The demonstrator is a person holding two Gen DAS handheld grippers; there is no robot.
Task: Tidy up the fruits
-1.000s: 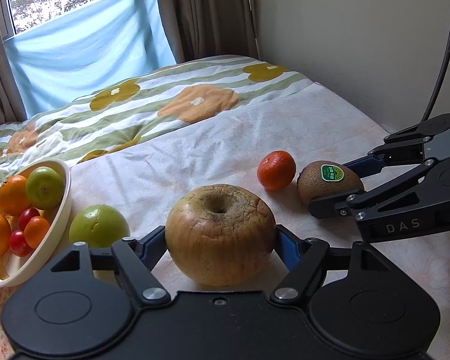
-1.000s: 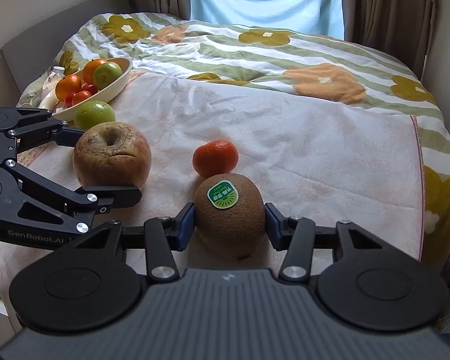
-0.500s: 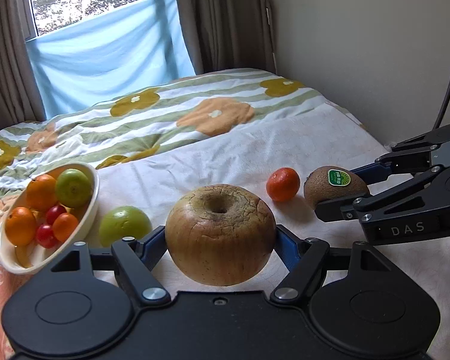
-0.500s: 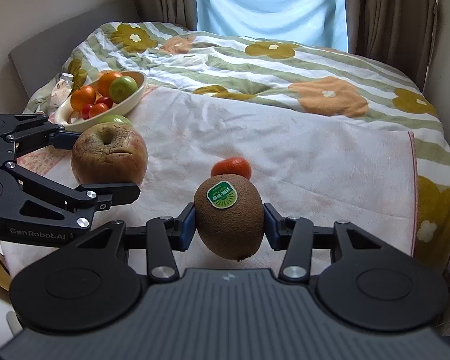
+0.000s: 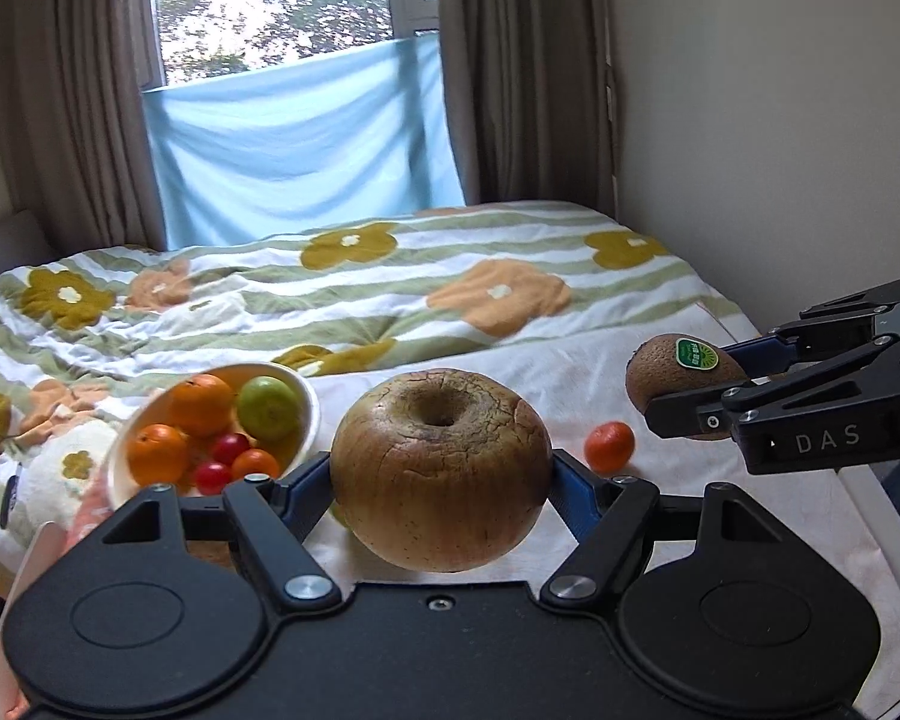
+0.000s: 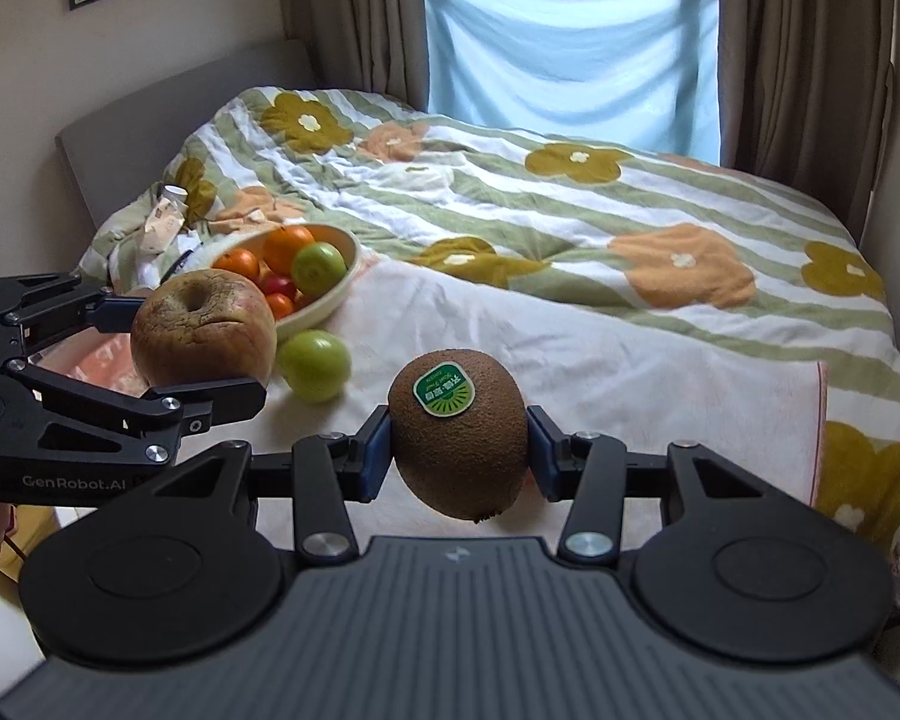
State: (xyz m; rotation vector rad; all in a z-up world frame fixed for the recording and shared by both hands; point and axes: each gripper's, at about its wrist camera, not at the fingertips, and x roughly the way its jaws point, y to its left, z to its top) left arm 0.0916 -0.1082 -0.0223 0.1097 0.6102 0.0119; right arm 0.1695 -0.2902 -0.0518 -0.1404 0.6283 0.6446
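The left gripper [image 5: 441, 483] is closed on a large brownish apple [image 5: 441, 468], its blue pads pressed against the fruit's two sides, and the apple is lifted clear of the white towel [image 5: 570, 372] that covers the near part of the bed. The right gripper [image 6: 459, 450] grips a kiwi [image 6: 457, 441] with a green sticker in the same way, and the kiwi hangs above the towel too. In the right wrist view the apple is held to the left of the kiwi, just near of the bowl [image 6: 342, 294]. The cream bowl sits at the left edge of the towel and holds oranges, a green fruit and small red fruits. A loose green fruit [image 6: 314, 365] lies on the towel just beside the bowl, on its near side. A small mandarin [image 5: 609, 447] rests on the towel between the two grippers in the left wrist view. Behind everything spreads a flowered striped quilt [image 6: 600, 204]
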